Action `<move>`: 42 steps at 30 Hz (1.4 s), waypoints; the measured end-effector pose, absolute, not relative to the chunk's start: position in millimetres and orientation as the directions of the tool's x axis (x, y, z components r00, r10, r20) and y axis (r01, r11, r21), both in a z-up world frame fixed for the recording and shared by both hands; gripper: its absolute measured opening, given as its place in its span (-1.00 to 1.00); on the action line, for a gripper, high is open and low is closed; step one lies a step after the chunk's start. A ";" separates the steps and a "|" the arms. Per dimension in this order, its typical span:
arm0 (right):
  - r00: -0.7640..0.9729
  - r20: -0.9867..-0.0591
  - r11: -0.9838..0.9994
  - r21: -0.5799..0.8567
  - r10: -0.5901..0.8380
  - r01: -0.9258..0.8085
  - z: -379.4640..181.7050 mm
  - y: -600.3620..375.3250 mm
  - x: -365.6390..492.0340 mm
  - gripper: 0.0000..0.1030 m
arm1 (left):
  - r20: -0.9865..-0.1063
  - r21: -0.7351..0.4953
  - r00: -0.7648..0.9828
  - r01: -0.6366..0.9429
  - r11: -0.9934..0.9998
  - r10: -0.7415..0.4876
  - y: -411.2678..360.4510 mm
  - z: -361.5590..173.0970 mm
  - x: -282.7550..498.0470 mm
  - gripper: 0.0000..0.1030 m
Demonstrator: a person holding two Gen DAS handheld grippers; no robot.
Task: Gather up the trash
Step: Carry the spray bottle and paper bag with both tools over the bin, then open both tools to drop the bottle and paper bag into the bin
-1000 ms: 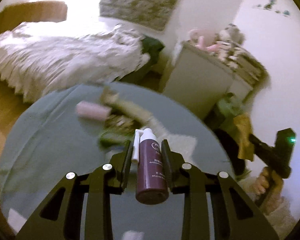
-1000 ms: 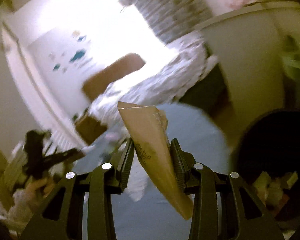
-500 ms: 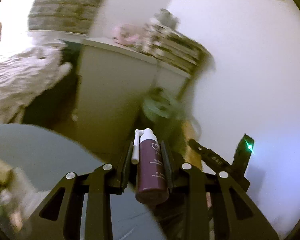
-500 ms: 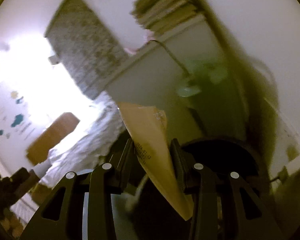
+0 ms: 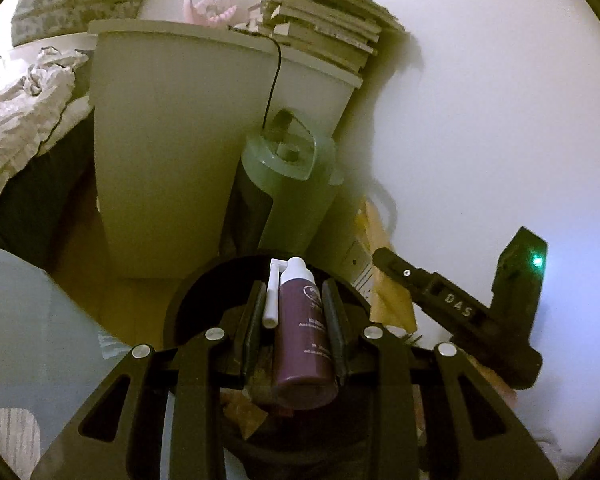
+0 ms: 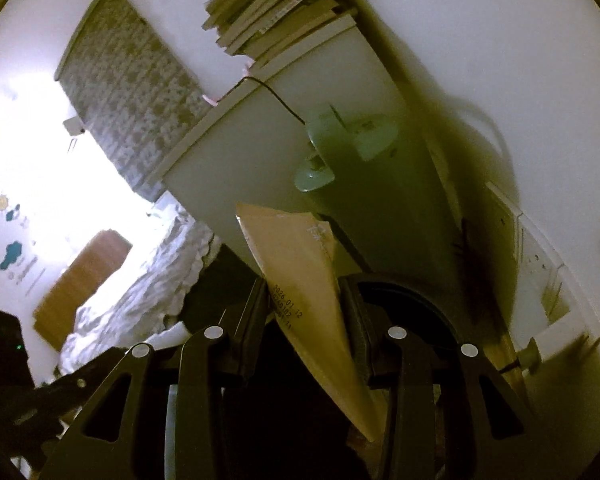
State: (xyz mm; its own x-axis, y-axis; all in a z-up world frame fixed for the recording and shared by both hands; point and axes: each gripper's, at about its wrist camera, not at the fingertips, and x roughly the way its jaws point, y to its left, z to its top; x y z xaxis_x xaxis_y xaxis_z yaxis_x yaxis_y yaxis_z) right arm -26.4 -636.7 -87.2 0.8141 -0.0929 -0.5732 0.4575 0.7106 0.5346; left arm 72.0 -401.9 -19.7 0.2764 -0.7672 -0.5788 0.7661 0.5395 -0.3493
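My left gripper [image 5: 292, 292] is shut on a purple spray bottle [image 5: 304, 344] with a white cap and a thin white nozzle. It hangs over the round black bin [image 5: 188, 292], where a few scraps lie. In the same view the right gripper [image 5: 404, 276] reaches in from the right with a tan wrapper [image 5: 388, 296]. In the right wrist view, my right gripper [image 6: 306, 292] is shut on that tan wrapper [image 6: 304, 272], which bears a printed date and slants across the jaws above the bin's dark rim [image 6: 416, 296]. The left gripper's dark body [image 6: 40, 396] shows at the lower left.
Right behind the bin stand a white cabinet [image 5: 160, 140] with a stack of books [image 5: 324, 32] on top and a pale green appliance [image 5: 288, 176] with a black cord. A bed with crumpled bedding [image 5: 24, 100] lies left. The blue-grey table [image 5: 20, 320] edges in at lower left.
Both grippers swung away from the blue-grey table and came over the black bin beside the cabinet. The bottle and the wrapper stayed gripped throughout.
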 end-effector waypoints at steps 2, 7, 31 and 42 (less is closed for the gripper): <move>0.811 -0.578 0.714 0.531 -0.089 0.457 -86.1 -633.6 -29.6 -0.26 | -0.585 -0.350 0.274 0.764 0.542 -0.763 -402.8 -22.7 73.3 -0.42; 0.806 -0.587 0.722 0.526 -0.075 0.450 -87.4 -631.6 -30.6 -0.26 | -0.594 -0.344 0.271 0.765 0.544 -0.757 -408.8 -26.5 73.1 -0.42; 0.799 -0.600 0.700 0.549 -0.050 0.456 -92.2 -627.7 -28.6 0.30 | -0.615 -0.339 0.285 0.746 0.573 -0.735 -422.5 -36.1 79.3 -0.28; 0.801 -0.596 0.687 0.556 -0.063 0.468 -92.6 -628.4 -30.8 0.40 | -0.581 -0.317 0.404 0.687 0.654 -0.707 -394.0 -13.4 78.9 0.78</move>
